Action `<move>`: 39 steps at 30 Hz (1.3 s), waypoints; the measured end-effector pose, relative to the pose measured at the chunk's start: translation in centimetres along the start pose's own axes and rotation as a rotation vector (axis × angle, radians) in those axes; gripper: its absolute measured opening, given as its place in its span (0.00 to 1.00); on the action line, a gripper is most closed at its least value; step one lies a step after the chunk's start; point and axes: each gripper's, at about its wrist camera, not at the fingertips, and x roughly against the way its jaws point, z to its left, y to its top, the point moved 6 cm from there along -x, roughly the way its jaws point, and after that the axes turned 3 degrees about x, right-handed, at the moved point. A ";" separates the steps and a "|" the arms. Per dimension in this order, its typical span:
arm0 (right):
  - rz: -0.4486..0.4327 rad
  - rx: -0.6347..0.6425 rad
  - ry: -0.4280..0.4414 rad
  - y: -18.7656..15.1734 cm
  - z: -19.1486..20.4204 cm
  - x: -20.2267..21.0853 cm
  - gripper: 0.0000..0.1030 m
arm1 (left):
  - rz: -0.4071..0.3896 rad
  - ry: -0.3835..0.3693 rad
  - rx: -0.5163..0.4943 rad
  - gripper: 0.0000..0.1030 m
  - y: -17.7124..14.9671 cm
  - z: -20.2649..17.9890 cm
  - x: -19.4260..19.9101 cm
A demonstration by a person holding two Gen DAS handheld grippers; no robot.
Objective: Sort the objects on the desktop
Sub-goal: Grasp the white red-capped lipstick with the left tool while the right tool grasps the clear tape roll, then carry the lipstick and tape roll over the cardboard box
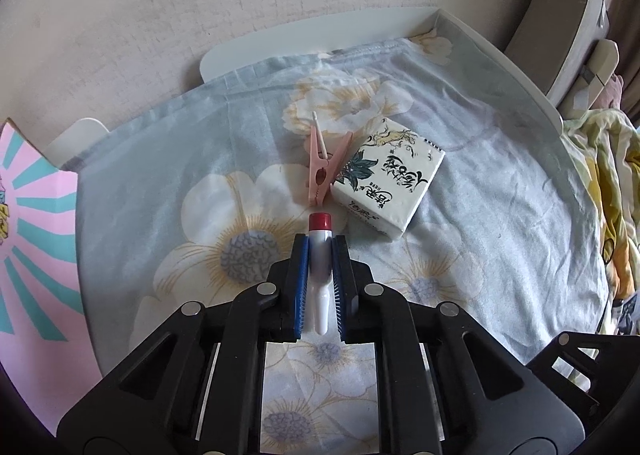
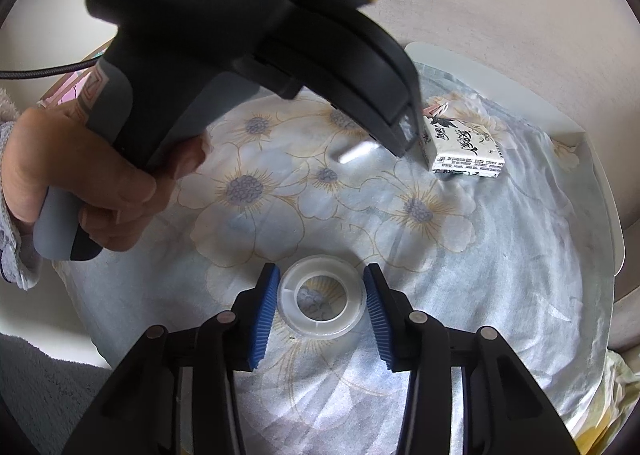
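Left to right across the floral cloth [image 1: 168, 159] over the surface. Left claw [image 1: 320, 251]: clenched on a small white tube [image 1: 319, 255] with a red cap, the tube lying lengthwise between the blue pads [image 1: 303, 287]. Beyond it lie a pink peg [image 1: 322, 165] and, touching the peg, a tissue pack [image 1: 390, 183]. A hand [image 2: 80, 183] grips this claw's handle, its nose pitched steeply down. Right claw [image 2: 320, 309]: also pitched down, pads either side of a clear tape ring [image 2: 322, 305] flat on the cloth; whether they press it cannot be told. Step in hand, as judged: pick-up. Next, the tube needs lifting clear; the ring needs a firm squeeze first.
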 end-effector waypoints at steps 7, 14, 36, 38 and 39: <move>-0.027 -0.070 0.003 0.6 -1.0 1.3 0.39 | 0.009 0.002 0.008 0.10 0.3 0.4 1.4; -0.032 -0.102 -0.019 -0.2 -3.0 2.8 0.39 | 0.019 -0.011 0.053 0.10 0.6 1.3 3.8; -0.106 -0.012 -0.104 12.9 -2.0 8.7 0.39 | -0.136 0.083 0.215 0.10 0.0 11.6 19.5; -0.112 0.024 -0.096 14.3 -0.8 8.9 0.39 | -0.148 0.116 0.248 0.10 -0.8 13.4 20.9; -0.116 0.042 -0.089 15.1 -0.1 8.9 0.39 | -0.154 0.124 0.271 0.10 -1.2 14.3 21.5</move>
